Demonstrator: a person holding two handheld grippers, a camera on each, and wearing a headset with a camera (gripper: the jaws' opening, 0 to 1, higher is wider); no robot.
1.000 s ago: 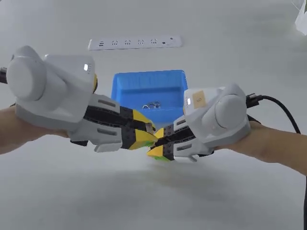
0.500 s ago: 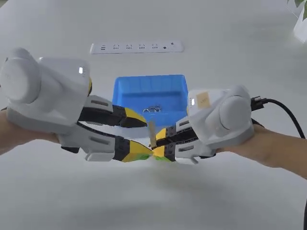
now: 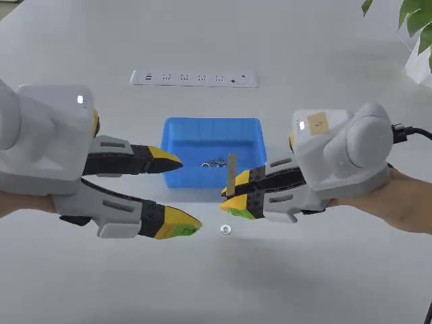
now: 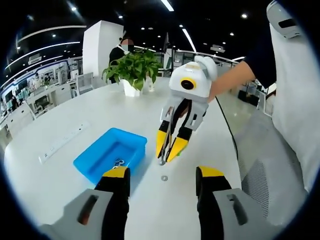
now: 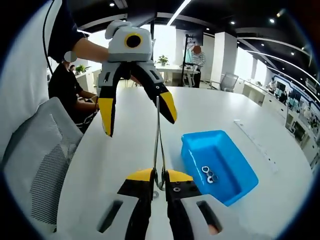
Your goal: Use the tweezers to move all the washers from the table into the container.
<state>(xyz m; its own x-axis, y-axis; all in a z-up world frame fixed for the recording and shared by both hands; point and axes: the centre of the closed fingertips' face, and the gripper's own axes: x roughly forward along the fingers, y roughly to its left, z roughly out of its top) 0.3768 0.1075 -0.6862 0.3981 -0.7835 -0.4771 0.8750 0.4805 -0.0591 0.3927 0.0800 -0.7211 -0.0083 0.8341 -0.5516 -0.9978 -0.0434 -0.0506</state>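
A blue container (image 3: 212, 135) stands mid-table with a few washers (image 3: 213, 163) inside. One washer (image 3: 225, 229) lies on the table in front of it. My right gripper (image 3: 231, 200) is shut on the metal tweezers (image 3: 231, 173), which stick up from its jaws just above that washer. My left gripper (image 3: 187, 196) is open and empty, a short way left of the washer. In the left gripper view the washer (image 4: 164, 177) lies between my open jaws, and the tweezers' tips (image 4: 161, 161) hang close over it. The tweezers (image 5: 158, 131) run forward from my right gripper (image 5: 159, 176).
A white power strip (image 3: 194, 78) lies behind the container. A potted plant (image 3: 413, 30) stands at the far right corner. An office chair (image 5: 42, 165) sits off the table's near edge. The table around the container is bare white surface.
The grippers were pressed together at the tips. The left gripper has opened and drawn back to the left. The tweezers now stand in the right gripper alone, and a washer on the table shows.
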